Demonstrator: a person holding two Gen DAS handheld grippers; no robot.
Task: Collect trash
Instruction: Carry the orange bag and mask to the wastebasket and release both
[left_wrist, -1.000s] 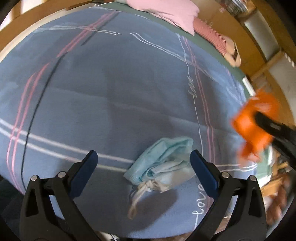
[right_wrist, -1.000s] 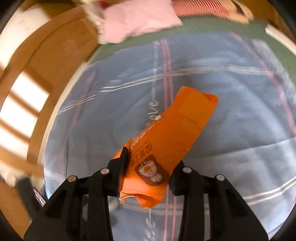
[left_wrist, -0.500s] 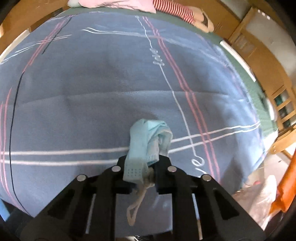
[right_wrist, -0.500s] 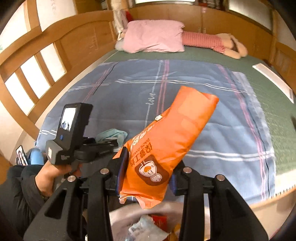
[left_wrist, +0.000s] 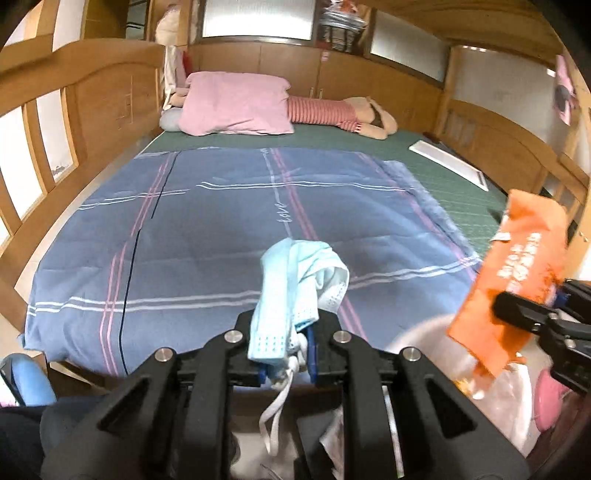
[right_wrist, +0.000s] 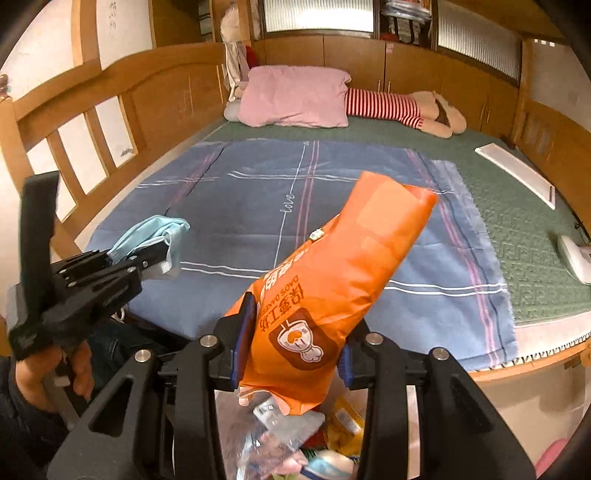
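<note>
Left gripper (left_wrist: 285, 356) now clamps the blue face mask (left_wrist: 295, 288), lifted clear of the blue blanket (left_wrist: 207, 236) where it lay 1 s ago. Both grippers pulled back past the bed's foot; orange packet (right_wrist: 332, 291) now hangs over a trash bag (right_wrist: 295, 435).

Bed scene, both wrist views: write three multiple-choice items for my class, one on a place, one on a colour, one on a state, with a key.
1. Where is the pink pillow?
A. at the head of the bed
B. on the floor
C. inside the trash bag

2. What colour is the wrapper in the right gripper?
A. green
B. orange
C. white

3. What is the state of the left gripper?
A. open and empty
B. shut on the face mask
C. out of view

Key: 1 A, it lies by the headboard; 2 B, the pack is bright orange; 3 B, the jaws pinch the light blue mask.
</note>
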